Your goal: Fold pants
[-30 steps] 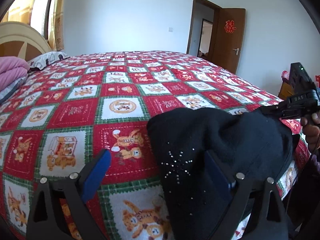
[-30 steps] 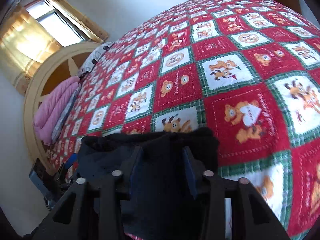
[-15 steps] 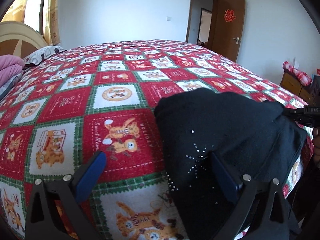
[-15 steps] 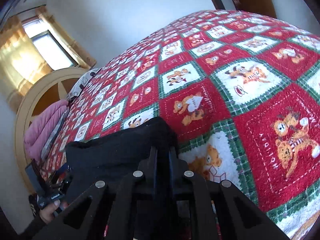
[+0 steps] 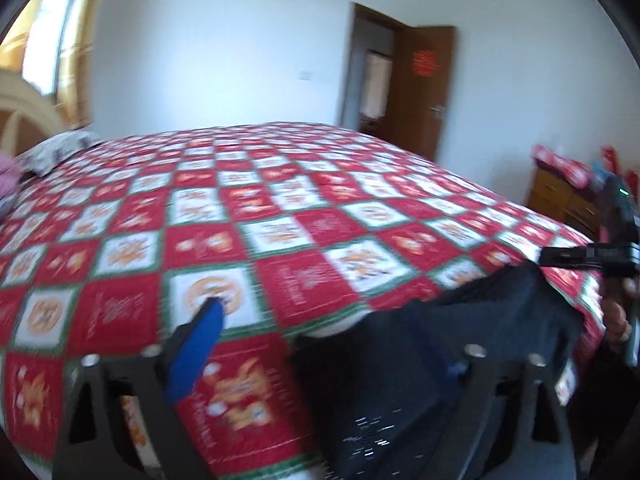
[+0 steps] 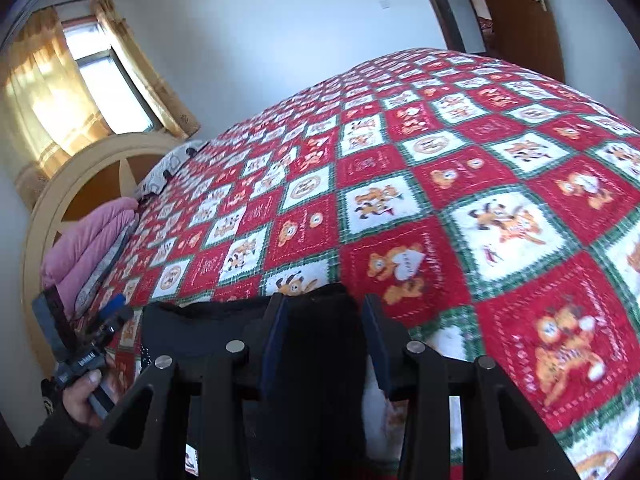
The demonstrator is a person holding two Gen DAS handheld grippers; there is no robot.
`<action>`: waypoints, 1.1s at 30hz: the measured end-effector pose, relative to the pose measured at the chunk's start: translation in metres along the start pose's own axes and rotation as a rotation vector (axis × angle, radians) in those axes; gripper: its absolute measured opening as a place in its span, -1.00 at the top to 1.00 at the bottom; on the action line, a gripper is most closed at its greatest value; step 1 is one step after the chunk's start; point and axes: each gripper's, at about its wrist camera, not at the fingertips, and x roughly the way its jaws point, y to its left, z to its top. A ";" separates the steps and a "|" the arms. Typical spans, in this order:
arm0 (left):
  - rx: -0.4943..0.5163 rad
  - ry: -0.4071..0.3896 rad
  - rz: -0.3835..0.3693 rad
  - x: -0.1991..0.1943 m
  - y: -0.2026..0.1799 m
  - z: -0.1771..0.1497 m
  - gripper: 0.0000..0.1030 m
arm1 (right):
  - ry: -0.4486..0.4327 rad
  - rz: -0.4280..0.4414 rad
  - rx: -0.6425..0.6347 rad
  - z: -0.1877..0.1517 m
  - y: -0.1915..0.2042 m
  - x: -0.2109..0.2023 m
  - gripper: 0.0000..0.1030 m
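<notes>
**Pants bundled at the near edge, both grips letting go**

Nearest you, the right gripper (image 6: 324,344) has its jaws opening: the black pants (image 6: 320,320) sit between the blue pads, but there is a gap on either side, so you are no longer pinching the cloth. Your left gripper (image 5: 320,340) stands wide with its jaws closing slightly, one blue pad over the bedspread and the other against or just beside the dark fabric (that view is smeared with motion, so contact is hard to call); nothing looks clamped.

The pants (image 5: 400,380) lie as a compact dark bundle on the red-and-white quilt (image 6: 440,200), close to the near edge of the bed. Judging by that shape, the main folds are likely done and you are releasing. What may remain is a final smoothing or squaring of the bundle.

Farther off, the quilt runs bare to the pillow (image 6: 168,172) and headboard (image 6: 80,176).
</notes>
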 end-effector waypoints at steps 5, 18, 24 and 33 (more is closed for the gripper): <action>0.146 0.080 -0.048 0.021 -0.013 -0.005 -0.60 | 0.065 0.006 -0.024 -0.014 0.005 0.008 0.21; 0.102 0.158 -0.077 0.048 -0.003 -0.003 0.80 | 0.001 -0.026 -0.028 -0.012 0.006 0.001 0.94; 0.112 0.154 -0.042 0.051 -0.009 -0.011 0.57 | 0.035 -0.123 -0.102 -0.022 0.005 0.023 0.93; 0.033 0.001 0.067 -0.019 -0.017 -0.012 -0.90 | -0.046 -0.131 -0.105 -0.032 0.031 -0.039 0.26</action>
